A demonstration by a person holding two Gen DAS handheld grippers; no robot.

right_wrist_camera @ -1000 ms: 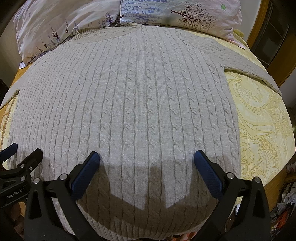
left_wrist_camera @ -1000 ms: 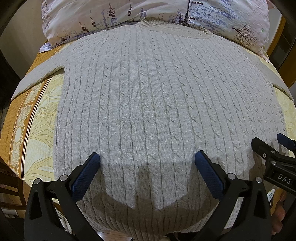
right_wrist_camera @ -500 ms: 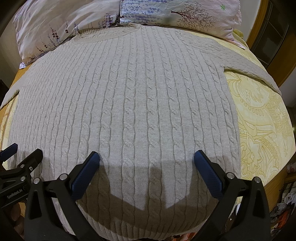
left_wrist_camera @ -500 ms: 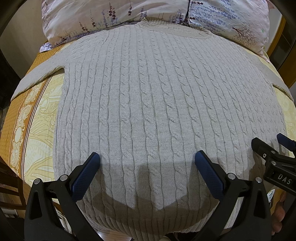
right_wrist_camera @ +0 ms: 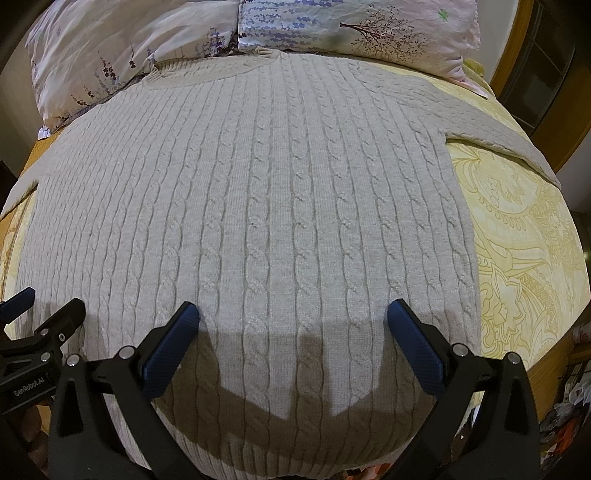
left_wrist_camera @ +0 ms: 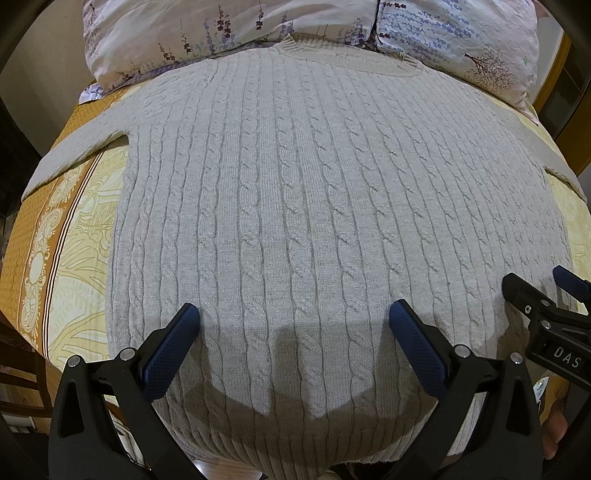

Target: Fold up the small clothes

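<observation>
Lying flat and face up on the yellow patterned bedspread (right_wrist_camera: 524, 236), the grey cable-knit sweater (left_wrist_camera: 314, 206) has its collar at the floral pillows (left_wrist_camera: 184, 33). Only the left wrist view shows the orange border (left_wrist_camera: 22, 236) beyond one sleeve; only the right wrist view shows clutter (right_wrist_camera: 569, 406) past the bed edge. "DAS" reads on the right gripper (left_wrist_camera: 533, 280), "GenRobot.AI" on the left gripper (right_wrist_camera: 44, 301). Both hover side by side above the hem, fingers spread wide, holding nothing.
</observation>
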